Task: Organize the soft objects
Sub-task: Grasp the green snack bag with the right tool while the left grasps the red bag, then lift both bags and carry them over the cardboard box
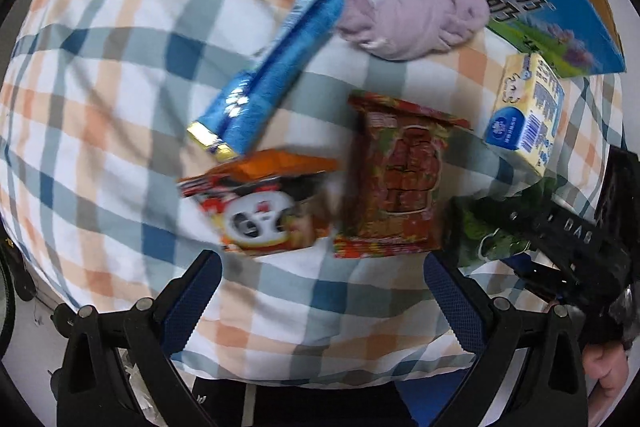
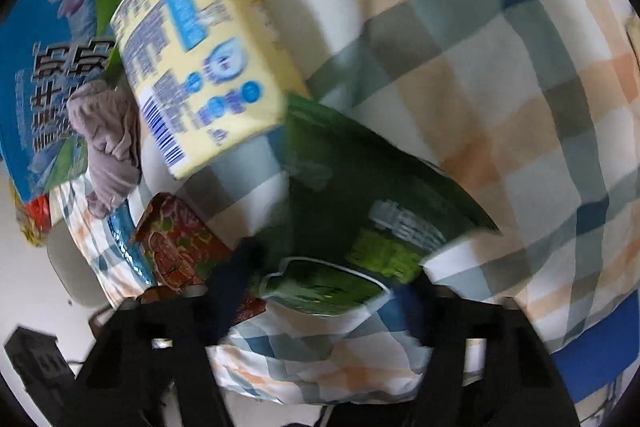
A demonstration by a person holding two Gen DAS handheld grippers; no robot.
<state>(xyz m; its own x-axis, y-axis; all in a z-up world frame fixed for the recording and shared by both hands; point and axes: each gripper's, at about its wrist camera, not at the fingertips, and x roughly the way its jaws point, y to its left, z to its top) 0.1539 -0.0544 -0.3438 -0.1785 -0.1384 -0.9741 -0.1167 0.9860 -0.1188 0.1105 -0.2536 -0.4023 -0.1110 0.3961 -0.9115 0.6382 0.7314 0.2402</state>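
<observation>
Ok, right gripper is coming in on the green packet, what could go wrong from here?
1. The green packet lies against the yellow tissue pack; closing could nudge that pack.
2. The right gripper is open with one fingertip near the red snack bag, which may get pinched too.
3. The checked cloth is wrinkled under the packet and could be caught.

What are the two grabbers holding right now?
The left gripper is open and holds nothing. The right gripper straddles the near end of the green packet, but the blur hides whether its jaws have closed on it.
</observation>
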